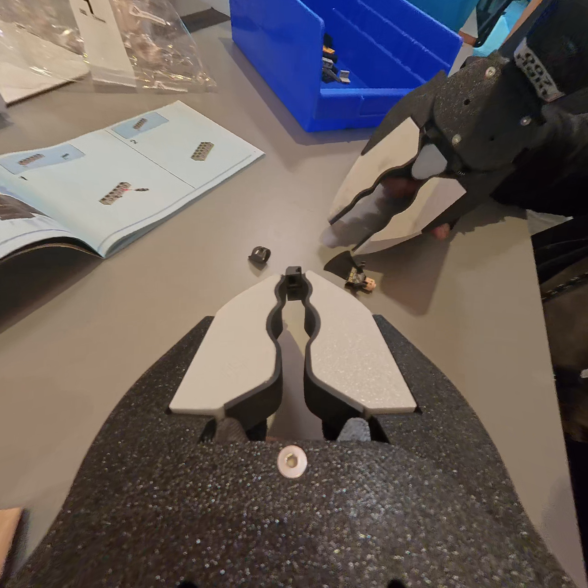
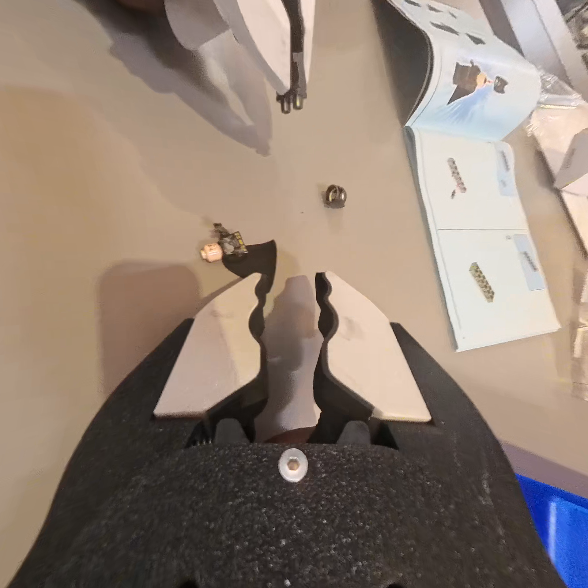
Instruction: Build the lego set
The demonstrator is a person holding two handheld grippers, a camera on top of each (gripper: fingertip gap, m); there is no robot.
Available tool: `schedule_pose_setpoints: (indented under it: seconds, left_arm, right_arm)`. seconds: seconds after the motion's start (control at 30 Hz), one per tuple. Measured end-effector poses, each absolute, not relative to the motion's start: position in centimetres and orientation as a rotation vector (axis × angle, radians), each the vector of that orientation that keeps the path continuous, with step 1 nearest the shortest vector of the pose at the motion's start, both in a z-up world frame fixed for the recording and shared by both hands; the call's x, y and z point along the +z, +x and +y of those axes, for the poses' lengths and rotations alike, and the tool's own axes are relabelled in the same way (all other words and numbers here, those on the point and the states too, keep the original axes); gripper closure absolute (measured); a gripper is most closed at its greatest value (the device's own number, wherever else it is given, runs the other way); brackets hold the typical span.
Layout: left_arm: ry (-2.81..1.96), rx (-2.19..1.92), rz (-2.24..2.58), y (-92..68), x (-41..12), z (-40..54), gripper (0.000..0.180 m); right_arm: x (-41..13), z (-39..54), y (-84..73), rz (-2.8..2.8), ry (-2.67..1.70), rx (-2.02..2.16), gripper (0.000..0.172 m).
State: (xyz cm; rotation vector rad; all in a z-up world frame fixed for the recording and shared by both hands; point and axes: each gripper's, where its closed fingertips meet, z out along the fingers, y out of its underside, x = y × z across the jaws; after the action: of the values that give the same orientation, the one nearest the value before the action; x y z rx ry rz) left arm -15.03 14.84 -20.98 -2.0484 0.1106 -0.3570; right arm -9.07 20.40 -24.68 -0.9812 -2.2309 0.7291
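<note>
A plain grey-beige tabletop (image 1: 191,302) fills both views, with an open pale-blue instruction booklet (image 1: 127,178) at the left of the left wrist view, clear plastic bags (image 1: 95,41) in its upper left and a blue plastic bin (image 1: 343,105) at top centre. The left gripper (image 1: 293,280) is clenched on a small black toy leg piece (image 1: 293,281), its pads pressing both sides. The right gripper (image 2: 291,276) stands parted with nothing between its fingers (one tip just beside the cape), low over the table by a lying toy minifigure torso with a black cape (image 2: 235,251). A small black helmet piece (image 1: 259,253) lies between booklet and figure.
</note>
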Motion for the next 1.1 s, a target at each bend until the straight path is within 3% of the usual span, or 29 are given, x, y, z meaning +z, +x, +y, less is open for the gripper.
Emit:
schedule_pose_setpoints:
  seconds: [0.2,0.9,1.1]
  left_arm:
    - [-2.048,-0.483,0.072,-14.1,-21.0,14.8,0.172]
    - [-2.062,-0.605,0.031,-12.9,-21.4,14.9,0.172]
    - [-2.061,-0.6,0.033,-12.9,-21.4,14.9,0.172]
  right_arm:
    - [-24.4,17.7,-7.4,-2.255,-1.101,0.857,0.141]
    - [-25.4,16.9,-9.1,-2.258,-1.04,0.697,0.143]
    - [-25.3,18.5,-10.5,-2.269,-0.93,0.662,0.153]
